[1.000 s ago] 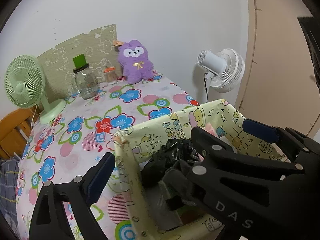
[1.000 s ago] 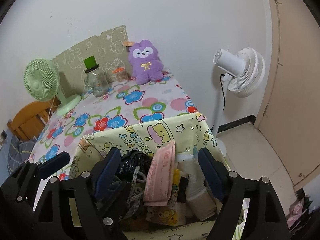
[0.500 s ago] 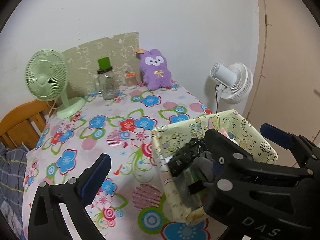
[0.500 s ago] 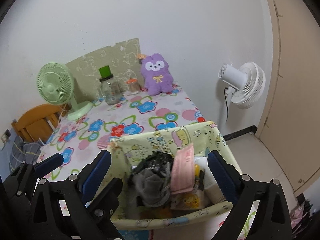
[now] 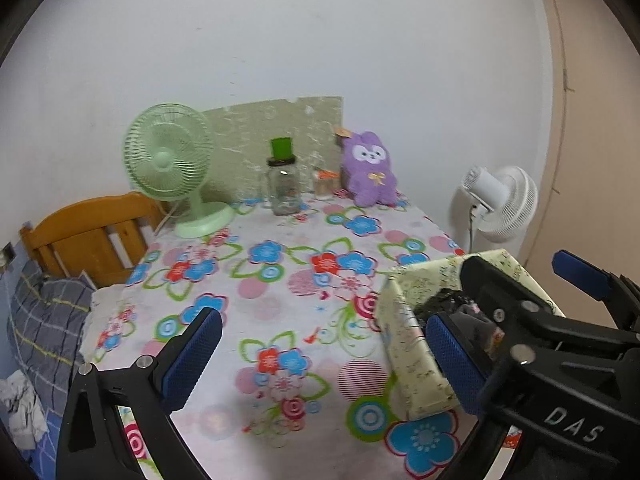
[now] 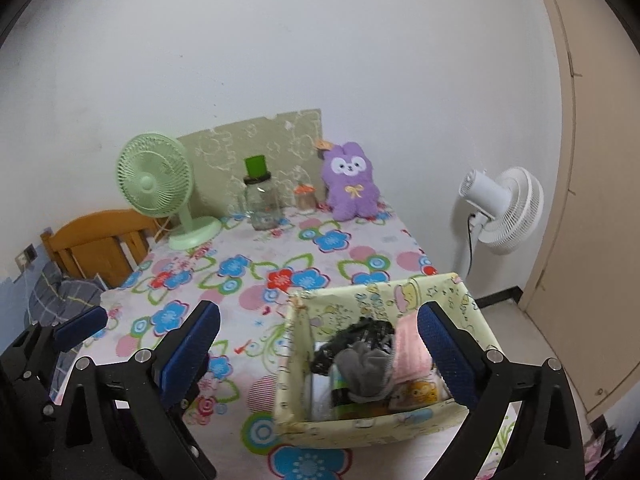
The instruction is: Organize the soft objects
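Observation:
A yellow cartoon-print fabric box [image 6: 384, 300] stands at the table's near right corner; it also shows in the left wrist view [image 5: 408, 344]. Inside it lie a grey sock [image 6: 366, 372], a black bundle [image 6: 360, 334], a pink cloth [image 6: 410, 350] and small packets. A purple plush bunny [image 6: 352, 186] sits upright at the table's back; it also shows in the left wrist view [image 5: 370, 170]. My left gripper [image 5: 324, 360] is open and empty, above the table left of the box. My right gripper [image 6: 320, 354] is open and empty, raised above the box's near side.
The table carries a flowered cloth [image 6: 248, 276]. At its back stand a green desk fan [image 6: 158, 184], a glass jar with a green lid [image 6: 260, 200] and a small orange-capped jar [image 6: 305, 198]. A white floor fan [image 6: 504, 210] stands right. A wooden chair [image 6: 96, 240] stands left.
Both grippers have drawn back and up from the box, so more of the table shows. The box now sits lower right in both views. Both stay open and empty.

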### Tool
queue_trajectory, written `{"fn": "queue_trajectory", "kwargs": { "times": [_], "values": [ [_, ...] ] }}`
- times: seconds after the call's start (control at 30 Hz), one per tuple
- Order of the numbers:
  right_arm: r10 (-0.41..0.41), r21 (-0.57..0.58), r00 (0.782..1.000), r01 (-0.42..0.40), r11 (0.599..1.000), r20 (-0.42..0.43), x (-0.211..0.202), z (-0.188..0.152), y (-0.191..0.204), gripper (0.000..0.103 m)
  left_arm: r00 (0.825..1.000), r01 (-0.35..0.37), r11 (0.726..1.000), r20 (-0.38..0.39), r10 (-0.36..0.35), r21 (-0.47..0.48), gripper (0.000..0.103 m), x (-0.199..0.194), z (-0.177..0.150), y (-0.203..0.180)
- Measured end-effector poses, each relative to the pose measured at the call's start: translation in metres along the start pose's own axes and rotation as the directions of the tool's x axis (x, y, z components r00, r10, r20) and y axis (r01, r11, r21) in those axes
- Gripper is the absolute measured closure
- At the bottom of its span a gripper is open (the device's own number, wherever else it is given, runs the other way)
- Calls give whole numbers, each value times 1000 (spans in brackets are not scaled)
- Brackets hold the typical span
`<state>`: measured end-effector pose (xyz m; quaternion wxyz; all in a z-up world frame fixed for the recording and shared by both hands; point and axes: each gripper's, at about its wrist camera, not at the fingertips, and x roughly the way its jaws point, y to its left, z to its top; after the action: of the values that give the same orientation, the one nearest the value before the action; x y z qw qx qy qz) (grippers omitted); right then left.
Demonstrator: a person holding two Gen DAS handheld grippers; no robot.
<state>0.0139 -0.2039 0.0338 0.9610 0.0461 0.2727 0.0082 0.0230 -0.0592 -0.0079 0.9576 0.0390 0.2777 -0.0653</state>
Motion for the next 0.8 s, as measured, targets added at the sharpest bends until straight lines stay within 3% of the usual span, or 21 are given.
{"fn": "queue_trajectory", "kwargs": {
  "times": [0.3,0.8],
  "values": [
    [26,-31,999,-25,999,35,-17,4,22,2,997,-72,995,34,75,-73,0,-21,-5,38],
    [35,-17,997,-34,999,67,-32,1,27,2,990,-108,984,80,120,-140,0,-49,-14,71]
  ]
}}
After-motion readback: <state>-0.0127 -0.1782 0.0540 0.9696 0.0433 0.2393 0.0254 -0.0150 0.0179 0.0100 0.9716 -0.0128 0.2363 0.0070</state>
